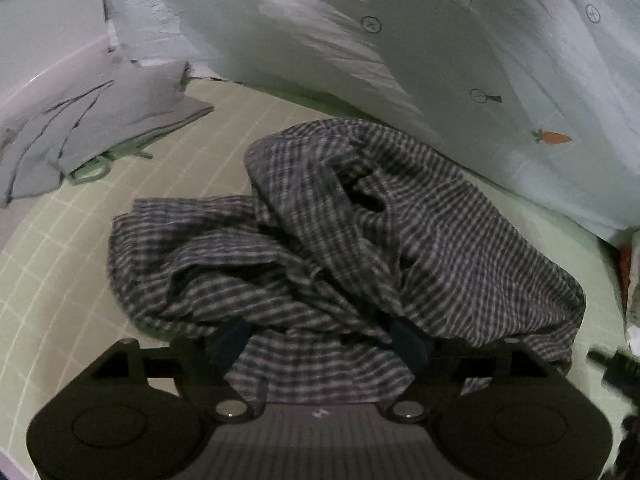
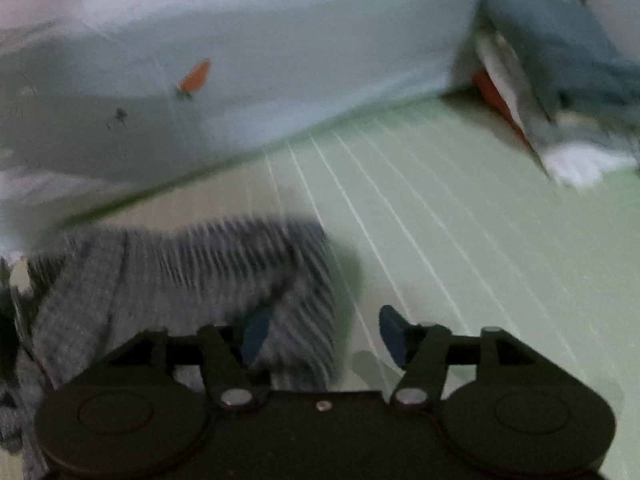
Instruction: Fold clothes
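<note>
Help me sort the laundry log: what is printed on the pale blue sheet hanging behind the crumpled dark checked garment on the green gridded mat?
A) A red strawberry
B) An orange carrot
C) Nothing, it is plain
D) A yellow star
B: an orange carrot with a green top shows on the pale blue sheet, up and to the right of the crumpled dark checked garment; the right wrist view shows one too.

Crumpled woven checked cloth garment (image 1: 360, 240), soft matt pale quilted fabric with carrot print (image 1: 520, 80), matt black plastic left claw (image 1: 320, 340), smooth green gridded mat (image 2: 460, 220)
</note>
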